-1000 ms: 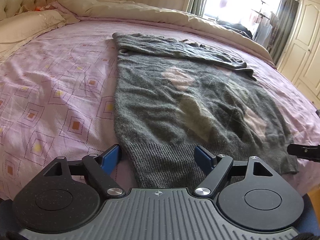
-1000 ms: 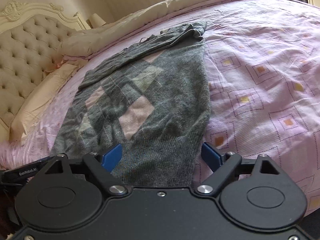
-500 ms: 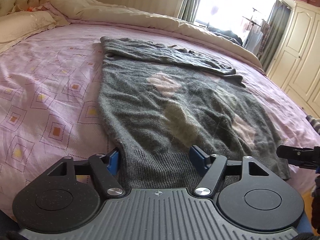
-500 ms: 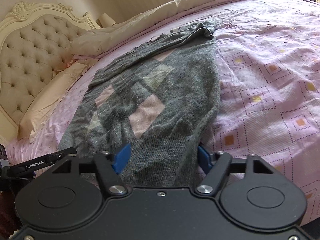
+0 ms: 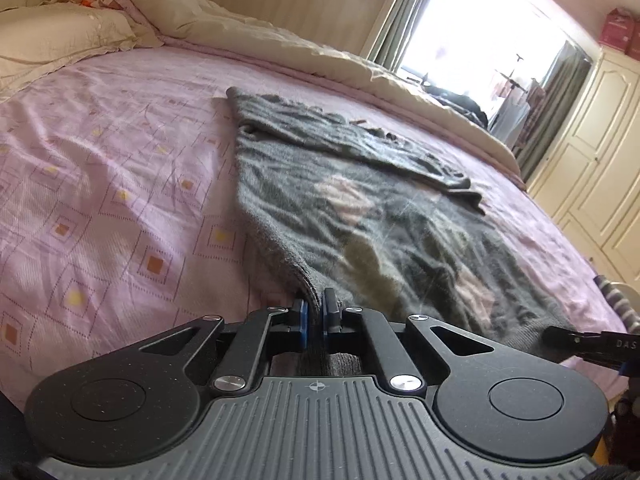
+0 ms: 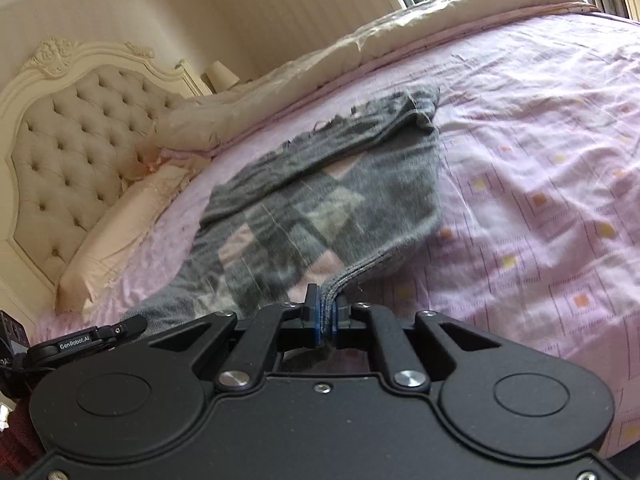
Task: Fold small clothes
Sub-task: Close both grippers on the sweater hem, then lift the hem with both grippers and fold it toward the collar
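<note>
A grey knit sweater [image 5: 360, 208] with pale pink and beige diamonds lies spread on the pink patterned bedsheet [image 5: 100, 184], its sleeves folded across the far end. My left gripper [image 5: 315, 312] is shut on the sweater's near hem at its left corner, and the cloth rises in a ridge into the blue pads. In the right wrist view the same sweater [image 6: 304, 216] stretches away, and my right gripper [image 6: 329, 312] is shut on the hem at the right corner, lifted off the sheet. The right gripper's tip [image 5: 592, 344] shows at the left view's right edge.
A tufted cream headboard [image 6: 68, 160], cream pillows [image 5: 52, 36] and a bunched beige duvet [image 5: 304, 52] lie at the far side of the bed. A bright window with curtains [image 5: 472, 32] and cream wardrobe doors [image 5: 596, 152] stand to the right.
Both grippers went from wide open astride the hem to shut on it. Both have risen, and the hem corners now lift off the sheet.
</note>
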`<state>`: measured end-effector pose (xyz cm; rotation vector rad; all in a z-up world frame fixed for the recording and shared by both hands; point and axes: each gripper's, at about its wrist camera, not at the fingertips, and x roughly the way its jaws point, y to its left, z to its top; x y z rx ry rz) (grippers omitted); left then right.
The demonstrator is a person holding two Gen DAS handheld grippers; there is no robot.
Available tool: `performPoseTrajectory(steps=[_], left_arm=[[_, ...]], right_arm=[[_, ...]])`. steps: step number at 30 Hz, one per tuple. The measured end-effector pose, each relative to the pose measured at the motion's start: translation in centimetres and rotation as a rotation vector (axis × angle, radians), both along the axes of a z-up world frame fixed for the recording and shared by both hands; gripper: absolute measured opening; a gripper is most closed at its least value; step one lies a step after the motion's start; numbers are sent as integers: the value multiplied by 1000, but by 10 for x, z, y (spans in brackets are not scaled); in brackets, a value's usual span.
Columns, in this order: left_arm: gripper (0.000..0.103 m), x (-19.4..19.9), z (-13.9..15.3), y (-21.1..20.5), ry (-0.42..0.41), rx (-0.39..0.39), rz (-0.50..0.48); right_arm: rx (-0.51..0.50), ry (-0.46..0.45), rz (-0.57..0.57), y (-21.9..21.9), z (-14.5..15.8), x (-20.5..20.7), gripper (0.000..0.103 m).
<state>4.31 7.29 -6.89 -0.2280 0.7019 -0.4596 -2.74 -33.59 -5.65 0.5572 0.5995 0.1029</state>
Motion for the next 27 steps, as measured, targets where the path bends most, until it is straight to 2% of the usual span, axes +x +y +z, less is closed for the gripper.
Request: performPoseTrajectory(steps=[8,12,16,19,22,27], left_arm=[[6,35,64,1,-105,-137,-1],[6,76,89,-7,-148,-182,-19],[6,126,103,-24,-194,-179,-36],[6,170,104,-35,-194,-176,-32],[6,216,94,-47,-152,-187,-11],[6,280,56,-64,-60,-145,46]], right_arm=[[73,-145,-25,-33,50,59,13],[60,-193,-37,-48,64,110,13],[46,-206,-68,-63,65,167,13],[33,-181,-96,-74,54,212,13],[23,-127,-107,-82,37,259,13],[-23,-8,-116,-85,-1,322,13]])
